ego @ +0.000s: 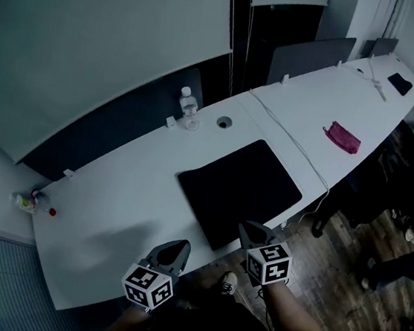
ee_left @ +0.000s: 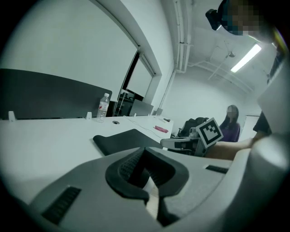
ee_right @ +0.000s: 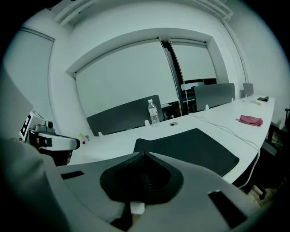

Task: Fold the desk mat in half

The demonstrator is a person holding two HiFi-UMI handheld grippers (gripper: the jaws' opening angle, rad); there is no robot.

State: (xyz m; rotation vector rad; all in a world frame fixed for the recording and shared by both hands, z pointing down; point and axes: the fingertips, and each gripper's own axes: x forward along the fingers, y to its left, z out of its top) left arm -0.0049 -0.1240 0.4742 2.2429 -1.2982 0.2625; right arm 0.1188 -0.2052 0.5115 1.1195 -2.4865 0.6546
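Left gripper (ego: 184,245) and right gripper (ego: 246,226) are both pressed together, empty; the desk mat (ego: 240,189) ahead on the counter (ego: 113,194) looks already folded

A long white desk (ego: 114,187) is carrying a black rectangular desk mat (ego: 240,190), a clear plastic water bottle (ego: 189,108) and a pink pouch (ego: 342,136).

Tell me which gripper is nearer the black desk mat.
Right. The right gripper sits at the desk mat's near edge. The left gripper is off to the side of the mat's near corner, by the desk's edge.
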